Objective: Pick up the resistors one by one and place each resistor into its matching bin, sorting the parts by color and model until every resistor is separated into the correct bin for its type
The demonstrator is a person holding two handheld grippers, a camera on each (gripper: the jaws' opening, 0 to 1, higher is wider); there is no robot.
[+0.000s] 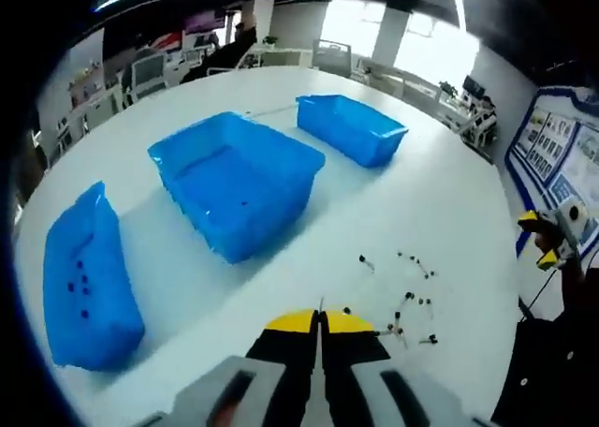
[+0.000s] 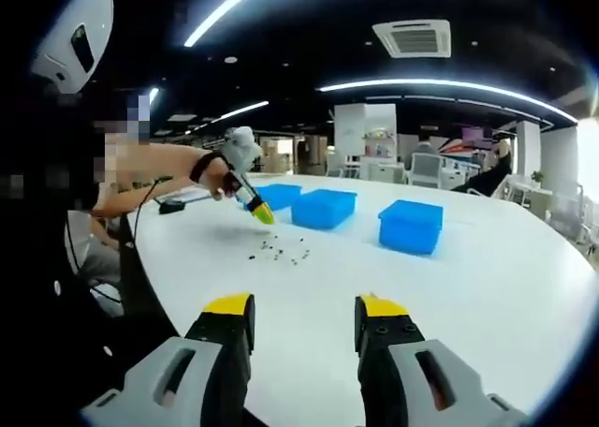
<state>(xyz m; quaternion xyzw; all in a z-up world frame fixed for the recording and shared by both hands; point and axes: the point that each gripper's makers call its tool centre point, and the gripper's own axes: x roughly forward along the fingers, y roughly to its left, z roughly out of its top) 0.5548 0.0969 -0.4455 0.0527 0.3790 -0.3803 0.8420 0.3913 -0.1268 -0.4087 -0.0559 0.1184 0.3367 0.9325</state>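
Sorting under way on white table (image 1: 449, 193): dark specks already in near blue bin (image 1: 84, 277), resistors (image 1: 407, 305) still scattered beside it; left gripper (image 1: 321, 322) pressed closed above them, grasp unclear; right gripper (image 2: 304, 315) held apart, empty.

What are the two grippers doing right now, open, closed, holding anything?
Left gripper: jaws shut together above the scattered resistors; whether a resistor is pinched between them cannot be told.
Right gripper: open, holding nothing, above the white table.

Three blue bins (image 1: 234, 179) and about a dozen loose resistors (image 1: 402, 301) (too small to count exactly).
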